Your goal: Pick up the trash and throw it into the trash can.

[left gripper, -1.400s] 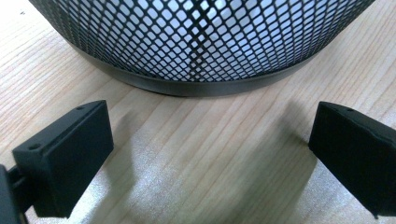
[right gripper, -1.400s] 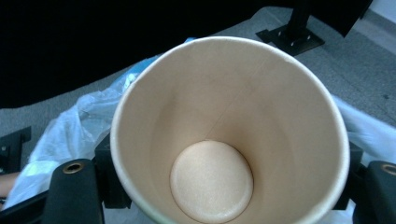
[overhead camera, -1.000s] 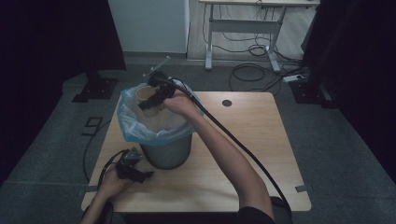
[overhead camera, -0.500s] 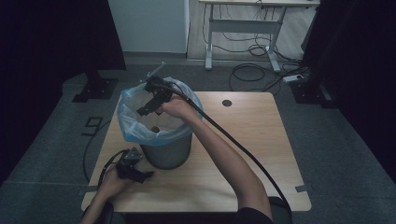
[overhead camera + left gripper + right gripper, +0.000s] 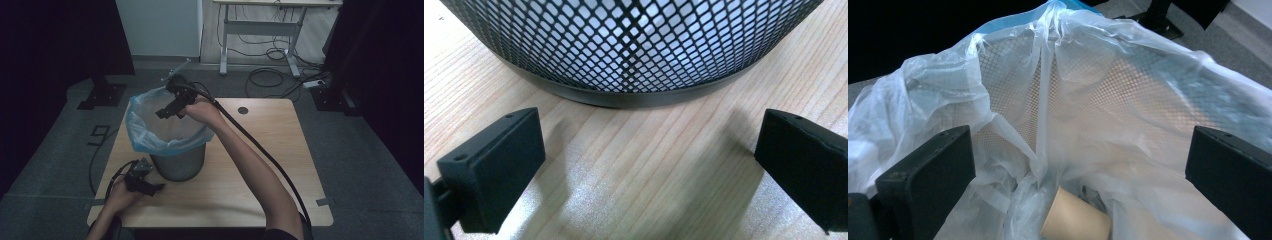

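A dark mesh waste bin lined with a pale blue plastic bag stands on the left part of the wooden table. My right gripper hovers over the bin's far rim, open, pointing into the bag. Deep in the bag lies a brown paper cup on its side. My left gripper rests on the table just in front of the bin's base, open with bare wood between its jaws.
A black cable trails from the right gripper across the table. A round grommet hole sits near the table's far edge. A white desk frame and loose floor cables lie beyond the table.
My right gripper has shifted slightly toward the left and lower over the bin's opening. The left gripper has stayed in place by the bin's base.
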